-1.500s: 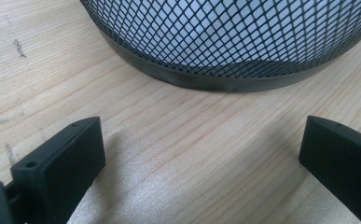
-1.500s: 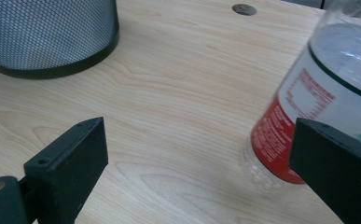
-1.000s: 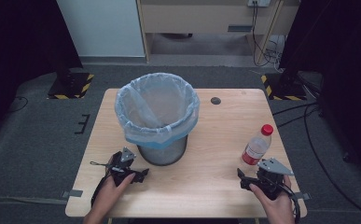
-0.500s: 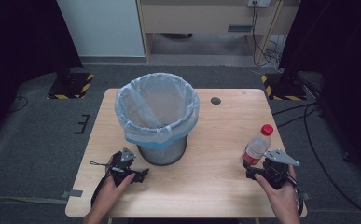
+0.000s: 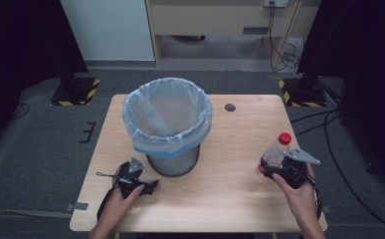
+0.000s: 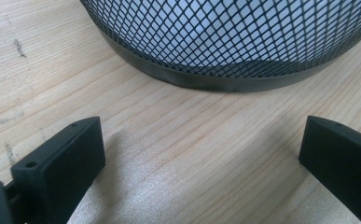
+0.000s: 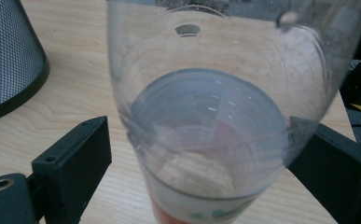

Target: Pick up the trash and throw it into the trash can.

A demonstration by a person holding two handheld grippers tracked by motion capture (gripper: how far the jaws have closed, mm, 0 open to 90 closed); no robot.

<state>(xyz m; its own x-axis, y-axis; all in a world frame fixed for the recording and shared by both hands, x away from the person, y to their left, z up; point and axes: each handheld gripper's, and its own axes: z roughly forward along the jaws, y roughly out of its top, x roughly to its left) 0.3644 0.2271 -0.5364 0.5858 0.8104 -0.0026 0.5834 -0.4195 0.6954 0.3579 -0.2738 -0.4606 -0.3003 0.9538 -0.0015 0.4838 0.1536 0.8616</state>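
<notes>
right tool (image 5: 274, 168) sits at the right near part of the table (image 5: 230, 149), its jaws spread on either side of the clear bottle (image 5: 275, 154) with the red cap. in the right gripper view the bottle (image 7: 215, 135) stands upright between them, a gap showing at the left jaw. left tool (image 5: 143, 185) rests open, empty, just beside the base of the mesh bin (image 5: 172, 162).
</notes>
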